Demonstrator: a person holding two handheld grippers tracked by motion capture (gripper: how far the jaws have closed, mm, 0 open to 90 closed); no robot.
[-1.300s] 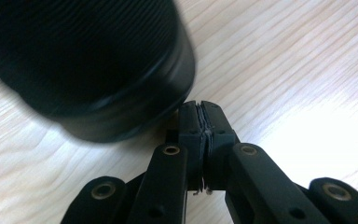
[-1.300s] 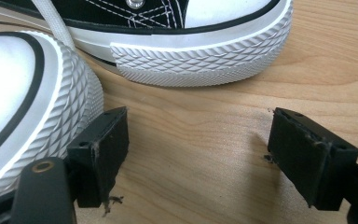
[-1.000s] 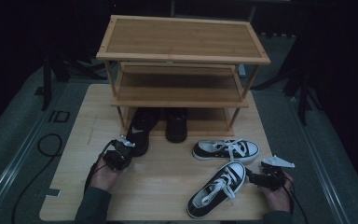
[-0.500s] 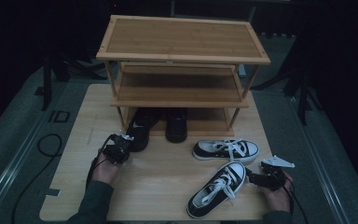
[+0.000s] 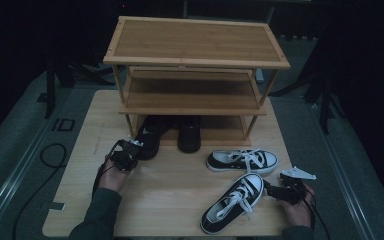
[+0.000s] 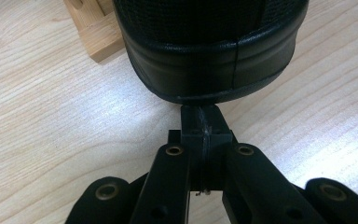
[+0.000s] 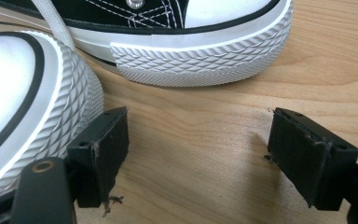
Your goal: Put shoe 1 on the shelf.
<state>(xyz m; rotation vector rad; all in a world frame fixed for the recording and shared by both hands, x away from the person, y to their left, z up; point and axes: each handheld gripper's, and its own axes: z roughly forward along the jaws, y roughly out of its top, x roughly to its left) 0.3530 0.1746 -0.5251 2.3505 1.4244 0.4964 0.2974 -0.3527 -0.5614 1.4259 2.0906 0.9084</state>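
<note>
Left gripper (image 5: 128, 152): jaws pressed together with nothing between them, their tips right at the heel of the left black shoe (image 6: 209, 51); in the left gripper view the closed tips sit just below the shoe's rounded rubber edge, touching or all but touching it.
Right gripper (image 7: 198, 156): jaws spread wide, empty, low over the table; its left pad lies against the white toe cap of the near sneaker (image 5: 232, 202), bare wood between the pads.
Table (image 5: 170, 195): light wood top, carrying the rack, both pairs of shoes and both hands.
Shoe rack (image 5: 195, 50): bamboo, three tiers, standing at the far half of the table; top and middle shelves bare.
Black shoes: the pair stands side by side on the bottom tier, heels toward the person; right black shoe (image 5: 189, 134) just beside the left one.
Far sneaker (image 5: 242, 161): black and white, laced, lying crosswise in front of the rack, just beyond the near sneaker's toe.
Near sneaker: angled, toe toward the right gripper.
</note>
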